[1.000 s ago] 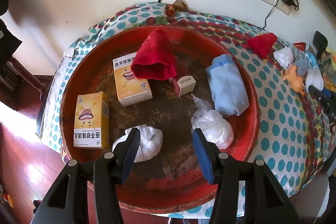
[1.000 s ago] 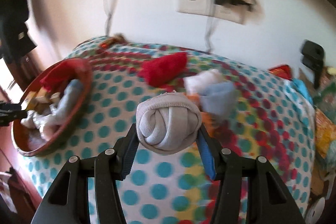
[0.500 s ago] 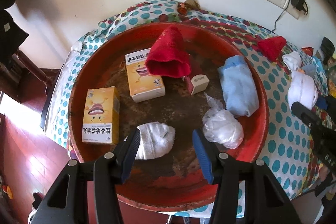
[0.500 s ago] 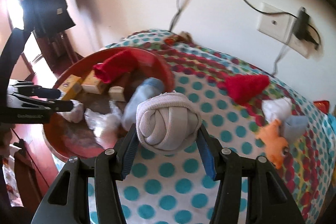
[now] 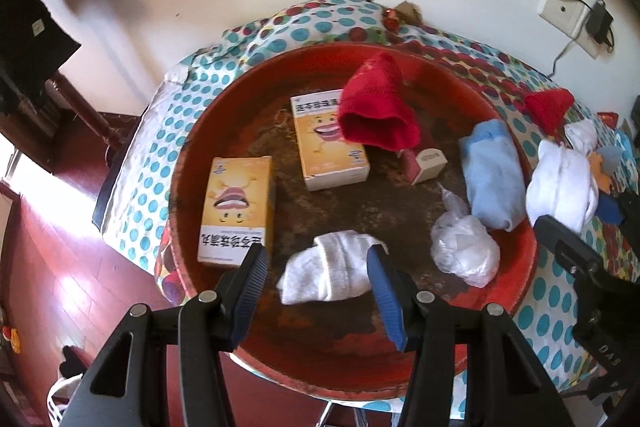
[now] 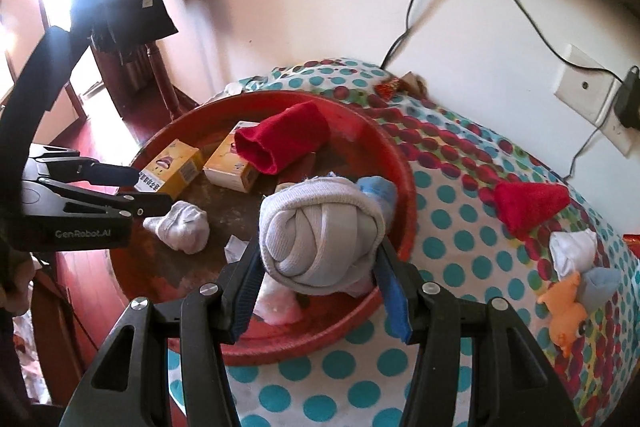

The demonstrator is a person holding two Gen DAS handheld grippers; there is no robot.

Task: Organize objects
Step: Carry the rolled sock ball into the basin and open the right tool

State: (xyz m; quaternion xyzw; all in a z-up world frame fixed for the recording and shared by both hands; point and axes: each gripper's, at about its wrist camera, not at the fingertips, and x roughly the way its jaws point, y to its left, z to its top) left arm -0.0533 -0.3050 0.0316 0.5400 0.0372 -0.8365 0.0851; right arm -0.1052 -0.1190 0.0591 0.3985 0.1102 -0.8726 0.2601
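Observation:
My right gripper (image 6: pixel 318 259) is shut on a rolled grey-white sock ball (image 6: pixel 320 227) and holds it over the near rim of the round red tray (image 6: pixel 404 187). It shows at the right of the left wrist view (image 5: pixel 560 187). My left gripper (image 5: pixel 316 267) is open and empty above the tray's (image 5: pixel 188 155) front, its fingers either side of a white sock (image 5: pixel 332 267) lying on the tray floor. The tray also holds two yellow boxes (image 5: pixel 236 207), a red sock (image 5: pixel 376 115), a blue sock (image 5: pixel 492 171), a small box (image 5: pixel 428 163) and a white plastic bag (image 5: pixel 464 247).
The tray sits on a polka-dot cloth (image 6: pixel 460 227) against a white wall. On the cloth to the right lie a red sock (image 6: pixel 528 205), a white sock (image 6: pixel 570 253), a pale blue sock (image 6: pixel 602 285) and an orange toy (image 6: pixel 566 311). Wall socket with cables (image 6: pixel 588 95) behind. Red floor lies left.
My right gripper has carried the sock ball left from over the cloth to over the tray's rim. My left gripper has shifted over the white sock, still open.

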